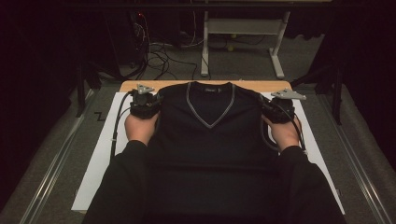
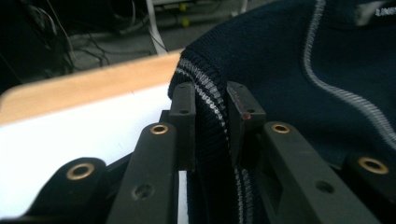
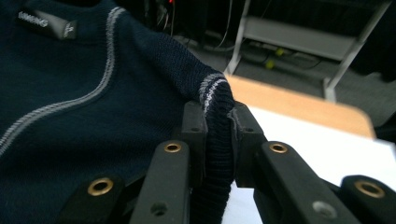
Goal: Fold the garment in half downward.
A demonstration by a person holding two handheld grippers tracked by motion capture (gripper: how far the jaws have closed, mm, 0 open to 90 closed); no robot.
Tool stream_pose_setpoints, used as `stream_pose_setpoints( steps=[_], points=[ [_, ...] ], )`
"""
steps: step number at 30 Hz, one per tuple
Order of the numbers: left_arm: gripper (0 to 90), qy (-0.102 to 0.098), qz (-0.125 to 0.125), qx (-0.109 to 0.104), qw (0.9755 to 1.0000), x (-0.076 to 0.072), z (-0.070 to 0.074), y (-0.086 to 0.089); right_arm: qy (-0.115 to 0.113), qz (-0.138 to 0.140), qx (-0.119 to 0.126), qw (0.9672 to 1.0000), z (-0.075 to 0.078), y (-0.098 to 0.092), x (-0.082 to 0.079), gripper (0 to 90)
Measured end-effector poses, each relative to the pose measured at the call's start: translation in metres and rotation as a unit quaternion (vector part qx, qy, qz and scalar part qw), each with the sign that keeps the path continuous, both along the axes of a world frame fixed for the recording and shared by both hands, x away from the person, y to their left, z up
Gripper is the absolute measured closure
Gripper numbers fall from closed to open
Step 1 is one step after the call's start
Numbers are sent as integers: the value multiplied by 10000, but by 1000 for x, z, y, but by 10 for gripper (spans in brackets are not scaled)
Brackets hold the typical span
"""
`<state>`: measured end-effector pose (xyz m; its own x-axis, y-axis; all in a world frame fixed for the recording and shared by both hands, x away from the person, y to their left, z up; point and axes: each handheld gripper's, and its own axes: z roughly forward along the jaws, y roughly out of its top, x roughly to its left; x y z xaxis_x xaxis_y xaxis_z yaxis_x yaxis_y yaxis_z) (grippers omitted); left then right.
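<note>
The room is dim, its walls lost in darkness. Grey carpet [image 1: 243, 60] covers the floor. A wooden table [image 1: 261, 85] carries a white sheet [image 1: 100, 154]. Beyond it stands a white metal desk frame [image 1: 243, 28], with a tangle of black cables [image 1: 159, 56] on the carpet beside it. Metal rails [image 1: 51, 168] run along the floor on both sides.

Black jaws with brass-ringed holes; grey three-cornered plates; sleeves [image 1: 122, 182] seemingly black.
</note>
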<state>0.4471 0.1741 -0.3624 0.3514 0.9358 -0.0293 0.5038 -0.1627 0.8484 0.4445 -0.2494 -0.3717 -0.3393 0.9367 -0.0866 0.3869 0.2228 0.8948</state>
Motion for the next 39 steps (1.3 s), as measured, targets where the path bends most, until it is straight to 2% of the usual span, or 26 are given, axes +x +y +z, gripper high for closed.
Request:
stream_pose_setpoints(
  steps=[1, 2, 3, 4, 6, 8, 10, 13, 16, 18, 20, 24, 25, 26, 27, 29, 31, 32, 33, 34, 35, 36, 37, 39],
  points=[
    [706, -96, 21, -11, 10000, 0, 10, 2, -145, -2, 39, 9999, 11, 0, 0, 797],
    [706, -96, 21, -11, 10000, 0, 10, 2, -184, -1, 26, 9998, 17, 0, 1, 797],
    [706, -187, -6, -50, 9998, 1, 18, 3, -215, 2, 36, 9998, 22, 1, 1, 797],
    [706, -187, -6, -50, 9998, 1, 18, 3, -246, 1, 71, 9997, 27, 1, 1, 797],
    [706, -317, -6, -38, 9995, 1, 27, 3, -332, 6, 82, 9994, 36, 2, 2, 797],
    [705, -324, -1, -109, 9994, 1, 28, 4, -404, 13, 90, 9991, 43, 4, 2, 798],
    [706, -292, -20, -90, 9995, 1, 27, 3, -427, 33, 70, 9991, 44, 5, 1, 797],
    [706, -277, -74, -102, 9995, -1, 24, 3, -400, 43, 63, 9992, 42, 6, 0, 797],
    [705, -247, -130, -180, 9994, -6, 16, 3, -333, 62, 81, 9994, 29, 6, -5, 797],
    [705, -109, -152, -210, 9996, -10, 8, 5, -280, 103, 101, 9995, 22, 4, -8, 797],
    [705, -75, -174, -214, 9996, -12, 6, 5, -258, 120, 105, 9995, 19, 4, -11, 797],
    [705, -18, -384, -252, 9989, -27, -3, 6, -298, 273, 171, 9990, 10, 0, -28, 797],
    [706, -18, -384, -252, 9989, -27, -3, 6, -298, 273, 171, 9990, 10, 0, -28, 797],
    [705, -21, -599, -344, 9976, -36, -7, 9, -323, 349, 186, 9987, 6, -1, -38, 797],
    [705, -21, -599, -344, 9976, -36, -7, 9, -323, 349, 186, 9987, 6, -1, -38, 797],
    [705, -84, -834, -252, 9962, -52, -11, 11, -393, 480, 120, 9980, 2, -2, -55, 797],
    [705, -94, -858, -289, 9958, -57, -13, 13, -419, 554, 141, 9975, -2, -4, -66, 797],
    [705, -71, -881, -401, 9953, -67, -16, 17, -438, 580, 158, 9972, -4, -5, -72, 797],
    [705, -71, -881, -401, 9953, -67, -16, 17, -438, 580, 158, 9972, -4, -5, -72, 797],
    [705, -46, -900, -428, 9950, -73, -17, 18, -454, 648, 188, 9967, -8, -7, -84, 797],
    [705, 4, -938, -389, 9948, -84, -20, 20, -467, 674, 220, 9964, -10, -8, -91, 797],
    [705, 4, -938, -389, 9948, -84, -20, 20, -472, 700, 221, 9962, -12, -9, -97, 797],
    [705, 40, -989, -319, 9946, -95, -23, 20, -473, 727, 224, 9960, -14, -9, -103, 797],
    [705, 26, -1056, -343, 9938, -108, -28, 22, -480, 796, 305, 9952, -19, -11, -116, 797]
  ],
)
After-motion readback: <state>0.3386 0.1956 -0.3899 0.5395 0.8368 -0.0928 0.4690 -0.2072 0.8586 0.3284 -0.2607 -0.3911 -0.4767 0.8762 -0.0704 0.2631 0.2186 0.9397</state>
